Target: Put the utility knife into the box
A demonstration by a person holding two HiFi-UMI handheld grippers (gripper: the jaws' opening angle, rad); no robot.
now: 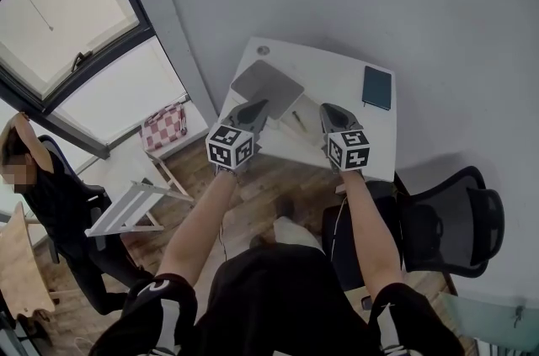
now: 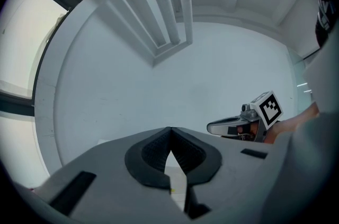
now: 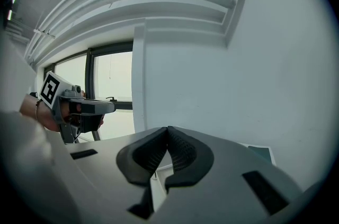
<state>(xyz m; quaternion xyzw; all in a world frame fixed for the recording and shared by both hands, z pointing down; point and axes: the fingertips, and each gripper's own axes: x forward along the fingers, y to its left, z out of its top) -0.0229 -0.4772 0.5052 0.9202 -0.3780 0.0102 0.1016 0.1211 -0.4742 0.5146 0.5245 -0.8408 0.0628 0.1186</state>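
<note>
A white table (image 1: 278,148) stands against the grey wall. On it lies a flat grey box (image 1: 268,87) at the back left. A small slim item, likely the utility knife (image 1: 297,120), lies between the two grippers. My left gripper (image 1: 255,108) hovers at the near edge of the box, its jaws shut on nothing (image 2: 169,131). My right gripper (image 1: 331,112) is held to the right of the knife, also shut and empty (image 3: 168,130). Both point up toward the wall, so their own views show little of the table.
A dark teal notebook (image 1: 377,87) lies at the table's back right. A black office chair (image 1: 459,220) stands right of me. To the left are a checkered stool (image 1: 166,130), a white folding rack (image 1: 126,209) and a person in black (image 1: 59,203) by the window.
</note>
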